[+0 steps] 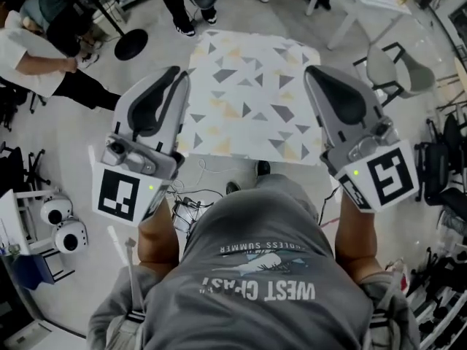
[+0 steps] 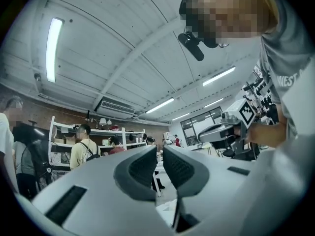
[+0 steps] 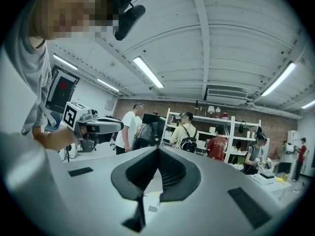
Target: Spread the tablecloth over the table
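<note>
Although the tablecloth (image 1: 252, 93) lies flat, the left gripper (image 1: 179, 73), jaws slightly apart and empty, or the closed, empty right gripper (image 1: 307, 71) could snag and drag it askew.

You are standing on a pale grey floor (image 1: 44, 137); long tube lights (image 3: 147, 73) are glowing on the white ribbed ceiling (image 2: 123, 43), and white metal shelves (image 3: 236, 119) are lining a brown brick wall (image 3: 153, 105).

Head view: surface wholly covered by tablecloth (image 1: 248, 97), nothing of it or its legs shows. Cloth's near corners hidden behind left tongs (image 1: 174, 75) and right tongs (image 1: 311, 73). Bystander (image 1: 33, 53) upper left cut by frame edge. Right gripper view: shelf items (image 3: 216, 116) too small to identify
</note>
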{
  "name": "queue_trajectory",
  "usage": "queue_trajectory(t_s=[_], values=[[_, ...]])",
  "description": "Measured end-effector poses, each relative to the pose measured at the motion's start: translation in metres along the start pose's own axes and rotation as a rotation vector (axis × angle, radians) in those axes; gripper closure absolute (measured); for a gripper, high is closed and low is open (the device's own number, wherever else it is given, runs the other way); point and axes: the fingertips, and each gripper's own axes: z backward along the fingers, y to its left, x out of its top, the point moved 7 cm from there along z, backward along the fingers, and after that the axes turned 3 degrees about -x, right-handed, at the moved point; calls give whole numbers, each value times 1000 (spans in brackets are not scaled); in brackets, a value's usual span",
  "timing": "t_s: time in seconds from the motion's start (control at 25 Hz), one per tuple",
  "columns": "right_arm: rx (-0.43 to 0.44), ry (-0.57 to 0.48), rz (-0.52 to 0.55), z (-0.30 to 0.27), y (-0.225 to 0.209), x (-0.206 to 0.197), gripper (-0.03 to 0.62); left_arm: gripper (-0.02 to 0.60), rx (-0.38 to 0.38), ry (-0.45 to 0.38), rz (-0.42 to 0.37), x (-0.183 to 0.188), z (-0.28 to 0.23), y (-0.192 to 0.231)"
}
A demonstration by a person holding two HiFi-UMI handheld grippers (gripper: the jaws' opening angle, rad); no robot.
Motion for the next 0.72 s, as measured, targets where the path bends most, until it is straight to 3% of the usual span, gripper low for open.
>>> queue_trajectory(t_s=[0.72], values=[[-35,-13,-2,7,12,3,586,546,44,-4,-5,-7,24,12]])
